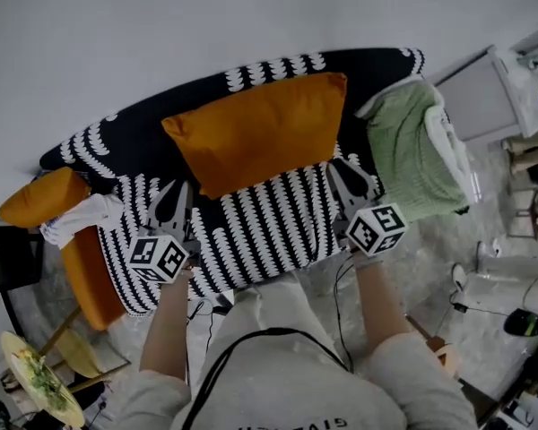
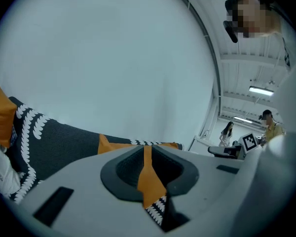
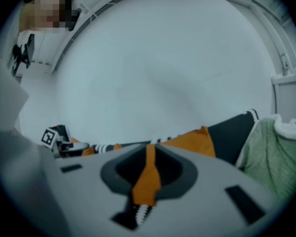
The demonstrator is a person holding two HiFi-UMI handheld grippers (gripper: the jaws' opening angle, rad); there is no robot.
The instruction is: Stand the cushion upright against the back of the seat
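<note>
An orange cushion (image 1: 260, 128) stands upright against the back of the black-and-white patterned sofa (image 1: 260, 227), about at its middle. My left gripper (image 1: 174, 191) hovers over the seat just off the cushion's lower left corner. My right gripper (image 1: 337, 167) is at its lower right corner. Both sets of jaws are drawn together to a thin slit with nothing clamped. In the left gripper view the cushion (image 2: 113, 146) and the seat pattern show through the slit of the left gripper (image 2: 147, 152). The right gripper (image 3: 150, 152) likewise shows the cushion (image 3: 192, 141) beyond it.
A green blanket (image 1: 412, 150) hangs over the sofa's right arm. A second orange cushion (image 1: 40, 200) and a white cloth (image 1: 81, 218) lie at the left end. A plate of food (image 1: 40, 379) sits low left. A white cabinet (image 1: 480, 92) stands to the right. Two people (image 2: 227, 132) stand far off.
</note>
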